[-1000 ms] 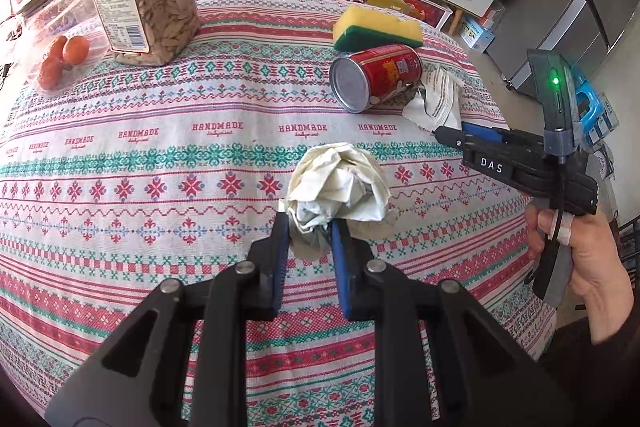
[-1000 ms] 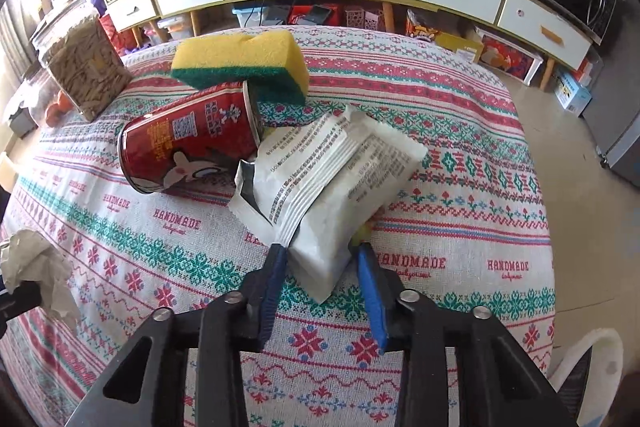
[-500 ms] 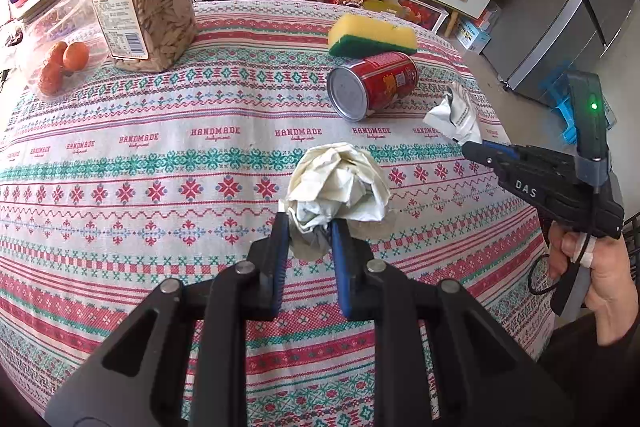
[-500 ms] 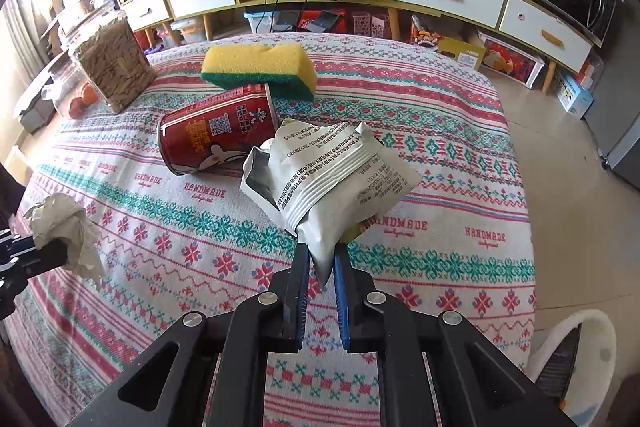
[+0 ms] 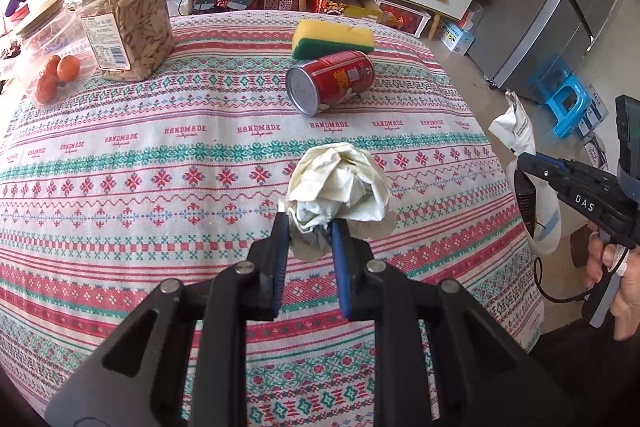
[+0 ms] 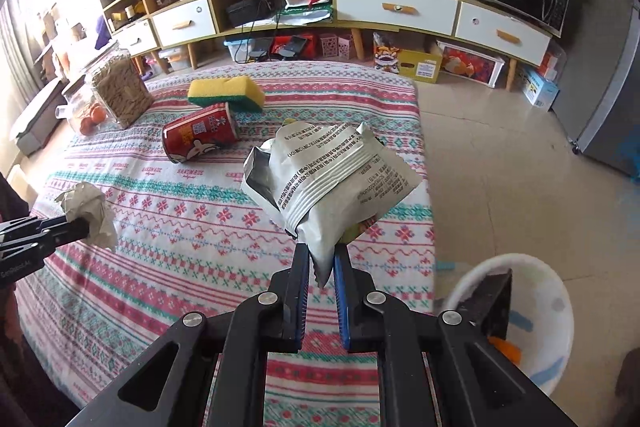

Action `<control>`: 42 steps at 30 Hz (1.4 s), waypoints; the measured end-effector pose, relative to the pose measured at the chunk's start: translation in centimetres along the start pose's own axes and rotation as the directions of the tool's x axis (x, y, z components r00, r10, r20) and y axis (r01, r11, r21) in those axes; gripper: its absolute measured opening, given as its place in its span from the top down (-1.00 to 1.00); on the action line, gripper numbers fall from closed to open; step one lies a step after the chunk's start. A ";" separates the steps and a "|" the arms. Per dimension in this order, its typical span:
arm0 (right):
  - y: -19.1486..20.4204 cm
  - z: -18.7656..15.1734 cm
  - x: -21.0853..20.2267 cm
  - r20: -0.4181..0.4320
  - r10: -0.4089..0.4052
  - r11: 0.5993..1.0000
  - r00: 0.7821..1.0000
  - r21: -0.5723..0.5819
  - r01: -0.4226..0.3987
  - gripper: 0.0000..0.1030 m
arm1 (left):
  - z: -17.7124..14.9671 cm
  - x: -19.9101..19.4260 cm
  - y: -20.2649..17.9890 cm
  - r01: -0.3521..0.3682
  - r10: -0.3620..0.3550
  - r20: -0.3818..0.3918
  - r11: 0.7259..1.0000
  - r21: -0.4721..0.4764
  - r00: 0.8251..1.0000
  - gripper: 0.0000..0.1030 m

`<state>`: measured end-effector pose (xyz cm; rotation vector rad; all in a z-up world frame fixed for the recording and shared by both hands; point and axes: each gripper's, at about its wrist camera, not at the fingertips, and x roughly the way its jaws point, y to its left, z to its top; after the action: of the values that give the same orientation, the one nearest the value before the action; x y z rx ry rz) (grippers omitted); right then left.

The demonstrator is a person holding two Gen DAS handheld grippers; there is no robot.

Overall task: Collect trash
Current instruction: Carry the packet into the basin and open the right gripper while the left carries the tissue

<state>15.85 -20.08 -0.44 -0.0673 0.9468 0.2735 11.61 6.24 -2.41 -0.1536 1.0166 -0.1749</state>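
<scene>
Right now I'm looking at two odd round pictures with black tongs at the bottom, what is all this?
No robot here: a person holds a hand-operated gripper in each hand, and a wide-angle camera on each one looks along its two fingers. That explains the rounded pictures.

One picture comes from the left gripper, shut on a crumpled paper wad. The other comes from the right gripper, shut on a silver snack wrapper, lifted off the patterned tablecloth. Each gripper also shows at the edge of the other's picture.

Still on the cloth: a red can on its side, a yellow-green sponge, a jar of seeds and a container of small orange fruit. A white bin stands on the floor beside the table.
</scene>
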 end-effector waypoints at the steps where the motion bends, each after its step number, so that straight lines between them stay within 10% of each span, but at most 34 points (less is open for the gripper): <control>1: -0.9 -0.3 -0.5 0.002 -0.009 1.000 1.000 0.009 0.009 0.76 | -0.2 0.0 -0.4 0.006 -0.006 -0.003 1.000 0.000 1.000 0.56; 23: -17.1 -10.9 -3.3 -0.163 -0.031 0.949 0.986 0.304 0.080 0.74 | -2.8 1.2 -12.7 0.081 -0.074 -0.049 0.982 0.172 0.996 0.56; 42: -20.0 -13.4 -8.6 -0.106 -0.069 0.917 0.992 0.385 0.105 -0.09 | -1.9 4.0 -23.5 0.161 -0.142 -0.085 0.944 0.287 0.986 0.56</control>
<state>5.69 -43.42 -2.63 0.2476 1.0703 -0.0055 10.36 -17.60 -1.80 0.0454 1.0296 -0.4715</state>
